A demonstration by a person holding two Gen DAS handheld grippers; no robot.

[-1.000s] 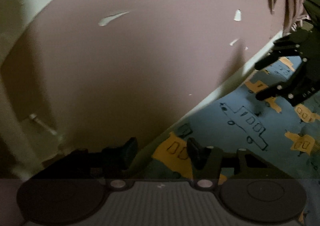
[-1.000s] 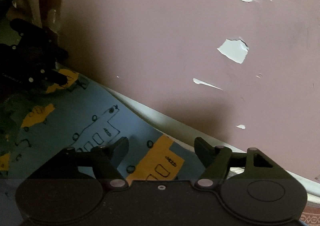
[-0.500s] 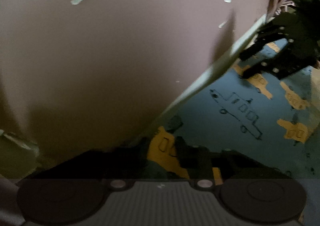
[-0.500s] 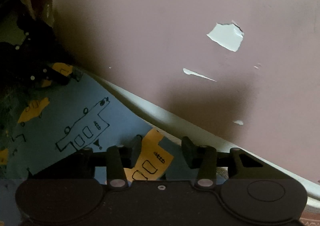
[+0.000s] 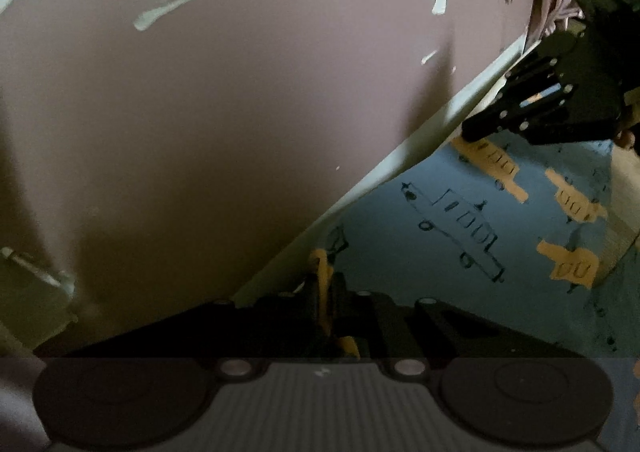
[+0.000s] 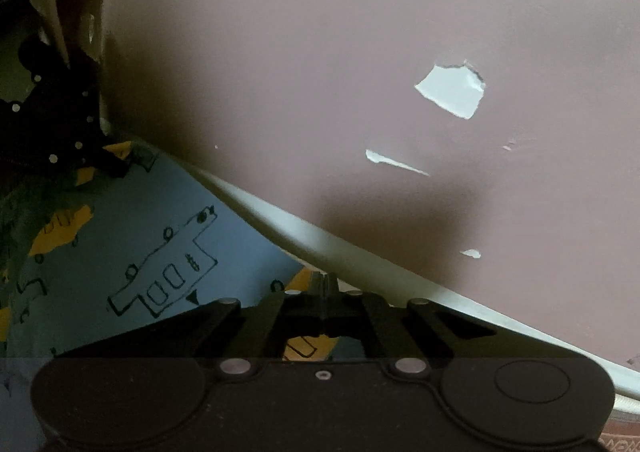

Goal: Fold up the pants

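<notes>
Both grippers clamp the pants' far edge, ready to fold

Left gripper (image 5: 328,292) and right gripper (image 6: 324,288) pinch blue printed pants (image 5: 460,220) between closed jaws; next, likely, an even lift together.

Two black hand-held grippers, seen from their own cameras

The left gripper (image 5: 326,304) was matte black, its slim linkage bars pinned with small silver screws, and rose from a grey ribbed housing flanked by two dark round discs and two silver bolts. The right gripper (image 6: 324,284) had the same black linkage and silver pins, but its housing was smooth black, with one small centre screw, two silver bolts and matching round discs. Seen from across, each showed stacked black bars dotted with pale rivets.
</notes>
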